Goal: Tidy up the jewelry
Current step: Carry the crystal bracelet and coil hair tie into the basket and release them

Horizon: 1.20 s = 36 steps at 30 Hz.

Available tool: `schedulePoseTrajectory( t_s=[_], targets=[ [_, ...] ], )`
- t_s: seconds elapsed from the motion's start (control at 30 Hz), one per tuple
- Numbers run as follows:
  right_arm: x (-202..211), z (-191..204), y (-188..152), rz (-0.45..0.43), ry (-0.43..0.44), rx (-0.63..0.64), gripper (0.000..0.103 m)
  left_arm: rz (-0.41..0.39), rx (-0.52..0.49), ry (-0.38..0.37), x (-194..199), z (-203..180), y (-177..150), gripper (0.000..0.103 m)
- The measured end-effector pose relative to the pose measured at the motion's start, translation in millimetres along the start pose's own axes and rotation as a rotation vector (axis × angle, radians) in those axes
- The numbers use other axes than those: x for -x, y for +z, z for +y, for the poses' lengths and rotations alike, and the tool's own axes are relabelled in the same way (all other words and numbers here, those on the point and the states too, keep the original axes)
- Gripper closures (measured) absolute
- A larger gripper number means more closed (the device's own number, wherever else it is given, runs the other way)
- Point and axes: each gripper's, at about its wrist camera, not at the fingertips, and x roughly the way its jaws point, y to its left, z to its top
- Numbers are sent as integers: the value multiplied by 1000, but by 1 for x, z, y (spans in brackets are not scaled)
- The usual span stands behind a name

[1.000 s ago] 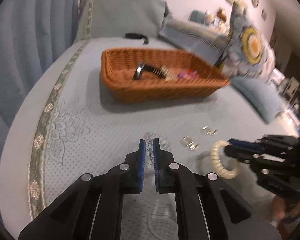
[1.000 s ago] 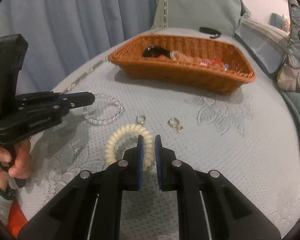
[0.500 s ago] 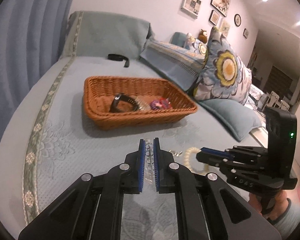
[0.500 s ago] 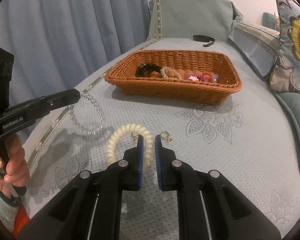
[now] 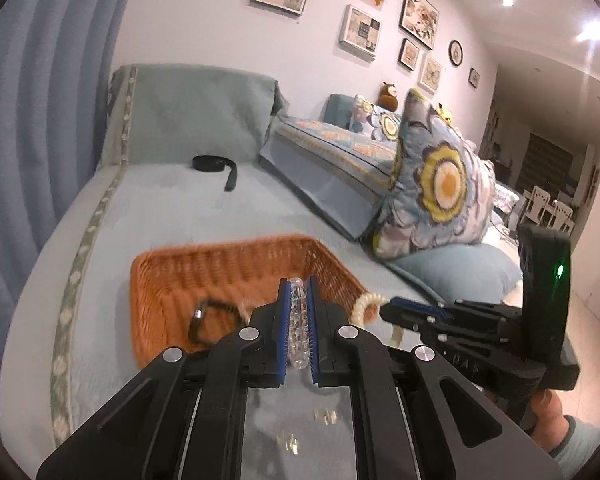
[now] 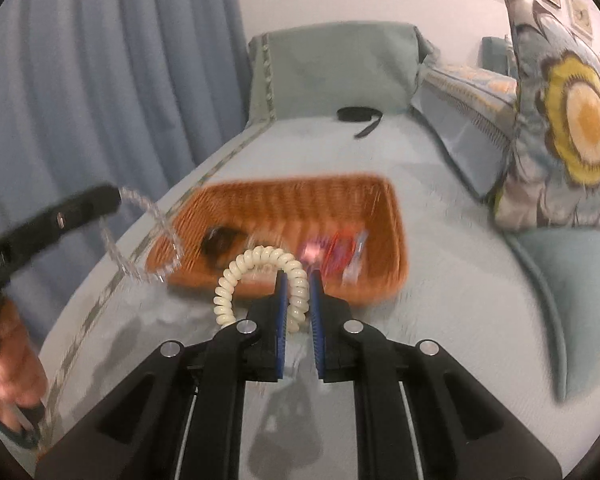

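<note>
Left wrist: left tool (image 5: 298, 312) clamps clear bead bracelet (image 5: 297, 322); right tool (image 6: 298, 300) clamps cream coil bracelet (image 6: 260, 276); lettering unreadable.

Both grippers have risen off the bed and drawn toward the wicker basket (image 6: 284, 208). The clear bead bracelet (image 6: 148, 240), which lay flat on the cover, now dangles in the air from the left gripper (image 5: 298, 304). The cream coil bracelet (image 6: 260, 276) is likewise lifted clear in the right gripper (image 6: 298, 292), level with the basket's near rim at lower centre.
</note>
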Motion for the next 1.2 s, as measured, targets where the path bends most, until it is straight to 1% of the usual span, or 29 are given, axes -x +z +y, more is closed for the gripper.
schedulePoseTrajectory(
  t_s=[0.03,0.17,0.27,0.37,0.5,0.67,0.73,0.8,0.83,0.87,0.9,0.93,1.03,1.1,1.2],
  targets=[
    [-9,-2,10,1,-13,-2,94,1,5,2,-10,3,4,97],
    [-44,-5,31,21,-59,-4,94,24,31,28,-54,16,10,97],
    [-71,-9,36,61,-75,-11,94,46,52,41,-83,25,7,97],
    [-101,-14,33,123,-86,-20,94,80,72,59,-108,35,0,97],
    [-121,-21,24,173,-82,-34,94,108,94,70,-120,46,-12,97],
    [-126,-21,16,200,-79,-32,94,135,104,90,-124,53,-23,97],
    [-127,-23,16,205,-77,-39,93,148,111,99,-125,55,-25,96],
    [-124,-25,18,205,-59,-58,93,153,118,99,-122,56,-26,93],
    [-122,-26,18,203,-50,-66,92,153,118,95,-120,55,-26,83],
    [-117,-27,19,199,-41,-73,89,144,110,101,-113,53,-25,75],
    [-111,-27,20,191,-36,-73,85,135,100,103,-107,51,-24,73],
    [-107,-27,20,185,-32,-73,83,127,91,102,-101,49,-24,70],
    [-84,-26,19,163,9,-82,82,93,73,90,-71,40,-22,69],
    [-66,-23,13,149,37,-85,82,71,70,83,-52,34,-22,66],
    [-40,-17,-2,135,70,-85,82,40,66,70,-19,25,-27,65]
  ],
)
